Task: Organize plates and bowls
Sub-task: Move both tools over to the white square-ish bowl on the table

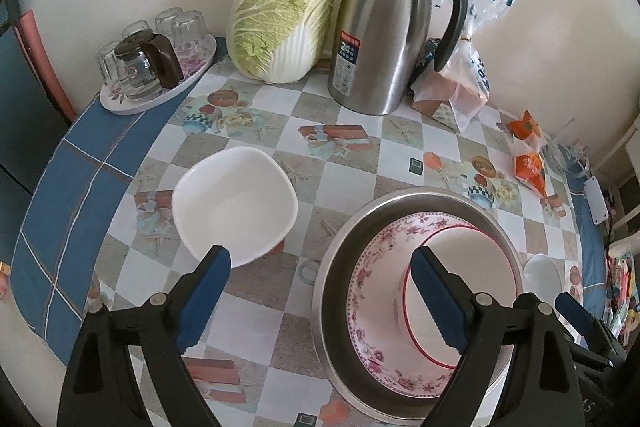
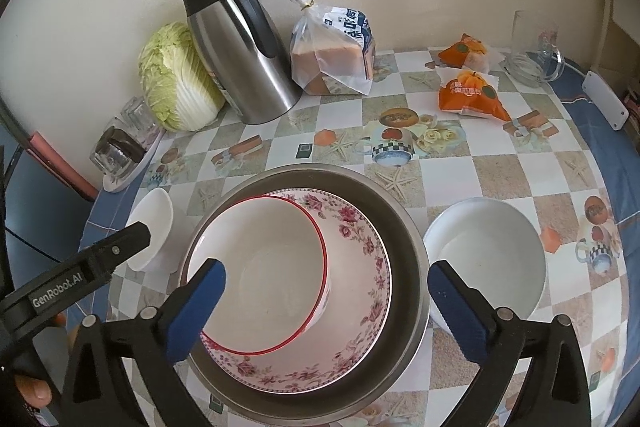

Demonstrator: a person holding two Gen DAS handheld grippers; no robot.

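Observation:
A steel basin (image 1: 344,227) (image 2: 404,227) holds a pink floral bowl (image 1: 372,267) (image 2: 360,239), and a white red-rimmed bowl (image 1: 472,259) (image 2: 272,263) sits tilted inside that. A small white bowl (image 1: 234,203) (image 2: 154,227) stands left of the basin. A larger white bowl (image 2: 486,255) (image 1: 542,275) stands to its right. My left gripper (image 1: 322,291) is open and empty, above the gap between small bowl and basin. My right gripper (image 2: 326,307) is open and empty, above the nested bowls.
At the back stand a napa cabbage (image 1: 280,19), a steel thermos jug (image 1: 384,27), bagged bread (image 2: 332,55) and a tray of glasses (image 1: 156,67). Orange snack packs (image 2: 472,91) and a glass mug (image 2: 534,47) lie at the far right. The table edge curves left.

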